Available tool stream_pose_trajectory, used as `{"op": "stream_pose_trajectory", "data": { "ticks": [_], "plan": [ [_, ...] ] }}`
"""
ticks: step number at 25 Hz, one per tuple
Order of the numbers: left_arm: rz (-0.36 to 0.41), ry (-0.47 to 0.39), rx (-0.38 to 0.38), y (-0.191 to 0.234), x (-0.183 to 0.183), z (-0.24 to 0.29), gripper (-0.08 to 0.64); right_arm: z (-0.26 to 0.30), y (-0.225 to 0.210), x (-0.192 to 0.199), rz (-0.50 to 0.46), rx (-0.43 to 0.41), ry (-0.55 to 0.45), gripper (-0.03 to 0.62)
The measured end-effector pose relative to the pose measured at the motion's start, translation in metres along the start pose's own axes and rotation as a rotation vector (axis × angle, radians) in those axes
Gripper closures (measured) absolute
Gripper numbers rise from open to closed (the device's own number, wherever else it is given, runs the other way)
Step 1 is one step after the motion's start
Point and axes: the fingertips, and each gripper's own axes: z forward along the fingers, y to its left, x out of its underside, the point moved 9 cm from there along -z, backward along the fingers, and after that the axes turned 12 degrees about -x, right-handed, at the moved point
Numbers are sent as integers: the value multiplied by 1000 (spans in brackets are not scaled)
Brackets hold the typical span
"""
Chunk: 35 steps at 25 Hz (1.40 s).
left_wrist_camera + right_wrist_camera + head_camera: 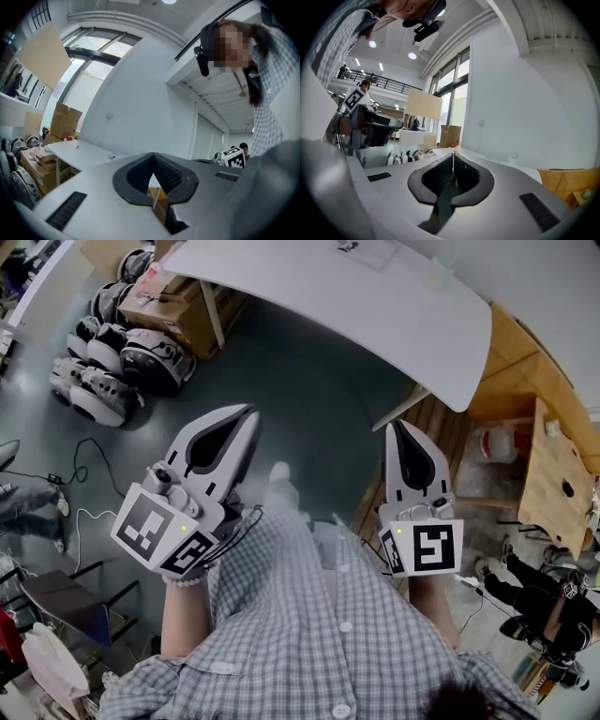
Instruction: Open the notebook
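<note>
No notebook shows clearly in any view; only a flat sheet [361,249] lies on the white table [375,315] at the far edge of the head view. My left gripper [249,412] and right gripper [398,426] are held side by side at chest height over the grey floor, short of the table. Both are shut, with nothing between the jaws. In the left gripper view the left gripper [153,154] points level at the white table [79,152] and a white wall. The right gripper [453,153] also faces the table [501,164].
Cardboard boxes [178,301] and a heap of black-and-white rounded shells [108,357] lie under the table's left end. A slanted table leg [403,409] stands ahead of my right gripper. Wooden furniture [553,465] with a plastic jug [497,442] is at right. Cables [84,460] trail at left.
</note>
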Motion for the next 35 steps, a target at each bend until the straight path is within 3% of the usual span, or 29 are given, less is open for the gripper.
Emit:
{"op": "stream_pose_trajectory", "data": {
  "ticks": [24, 35],
  "plan": [
    [17, -12, 167, 102, -42, 107, 552, 109, -32, -23, -36, 179, 13, 571],
    [14, -1, 237, 117, -45, 132, 552, 114, -38, -23, -25, 274, 57, 571]
  ]
}}
